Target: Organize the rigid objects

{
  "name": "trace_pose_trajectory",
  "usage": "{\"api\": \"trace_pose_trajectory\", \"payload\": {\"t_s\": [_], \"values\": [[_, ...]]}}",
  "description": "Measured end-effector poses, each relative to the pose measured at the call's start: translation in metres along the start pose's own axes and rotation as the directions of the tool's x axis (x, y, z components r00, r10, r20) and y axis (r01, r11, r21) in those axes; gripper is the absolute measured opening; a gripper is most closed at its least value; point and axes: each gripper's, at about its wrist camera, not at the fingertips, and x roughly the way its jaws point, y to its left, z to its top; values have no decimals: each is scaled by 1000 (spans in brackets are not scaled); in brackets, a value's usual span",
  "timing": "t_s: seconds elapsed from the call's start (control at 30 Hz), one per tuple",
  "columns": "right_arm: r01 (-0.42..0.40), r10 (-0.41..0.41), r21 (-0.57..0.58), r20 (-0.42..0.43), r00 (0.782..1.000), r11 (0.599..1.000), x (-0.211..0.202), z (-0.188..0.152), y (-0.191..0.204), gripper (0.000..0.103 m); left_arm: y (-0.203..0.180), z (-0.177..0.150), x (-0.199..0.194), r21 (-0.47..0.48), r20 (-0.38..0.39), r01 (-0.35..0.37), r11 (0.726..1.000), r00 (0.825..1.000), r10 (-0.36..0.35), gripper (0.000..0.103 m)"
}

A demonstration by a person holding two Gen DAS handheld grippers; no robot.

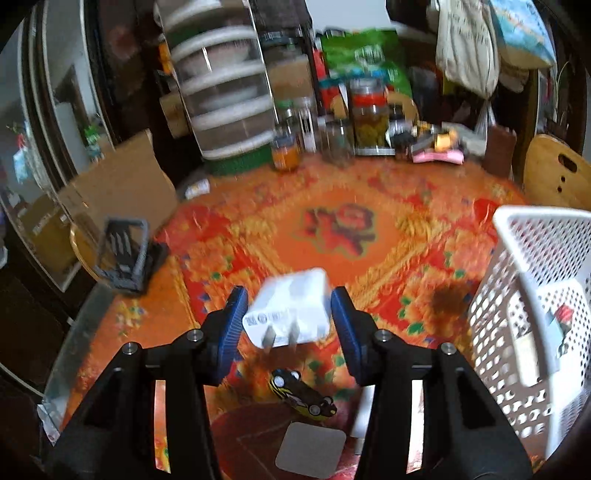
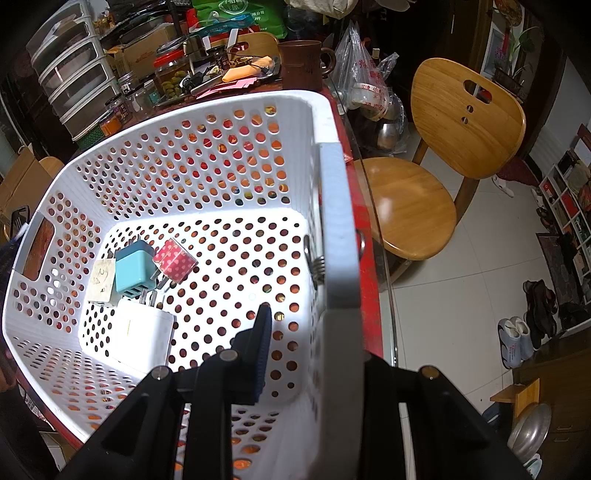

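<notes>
Between left tongs: white plug charger, prongs down.

Legible text scarce.

- Cream charger cube in white basket: handwritten mark on upper face, reads roughly "2A"; reading uncertain.
- White charger in left wrist view: grey printed label on prong face, characters blurred, unreadable.
- Green bag at table rear: white printed characters, too small to read.
- Plastic bag beside wooden chair: red printed characters, unreadable.
</notes>
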Motion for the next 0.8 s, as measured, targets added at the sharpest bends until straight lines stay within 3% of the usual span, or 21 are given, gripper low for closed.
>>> {"api": "trace_pose_trajectory", "payload": {"t_s": [0.1, 0.13, 0.17, 0.3, 0.6, 0.67, 0.7, 0.73, 0.8], "values": [[0, 0, 0, 0, 1000, 1000, 0, 0, 0, 25, -2, 8, -20, -2, 35, 8, 1000, 999, -7, 40], [0, 0, 0, 0, 1000, 1000, 0, 0, 0, 25, -3, 9, -26, -2, 47, 7, 1000, 999, -7, 25], [0, 0, 0, -1, 1000, 1000, 0, 0, 0, 25, -5, 11, -31, -1, 60, 13, 1000, 998, -13, 22], [0, 0, 0, 0, 1000, 1000, 0, 0, 0, 25, -18, 17, -46, 18, 84, 27, 999, 996, -28, 18], [-1, 1, 1, -1, 1000, 1000, -1, 1, 0, 25, -2, 13, -20, -11, -9, 94, 996, 996, -94, 16], [-1, 1, -1, 1, 1000, 1000, -1, 1, -1, 25, 5, 6, -6, -5, -56, 101, 995, 993, -101, 19], [-3, 3, -1, 2, 1000, 1000, -1, 1, -1, 26, 7, 2, 4, -7, -87, 117, 993, 989, -117, 29], [-4, 4, -1, 3, 1000, 1000, -1, 1, -1, 26, 8, -2, 13, -7, -122, 139, 990, 983, -139, 48], [-9, 9, -1, 3, 1000, 1000, 0, 2, -2, 27, 8, -10, 29, -8, -158, 177, 984, 972, -176, 71]]}}
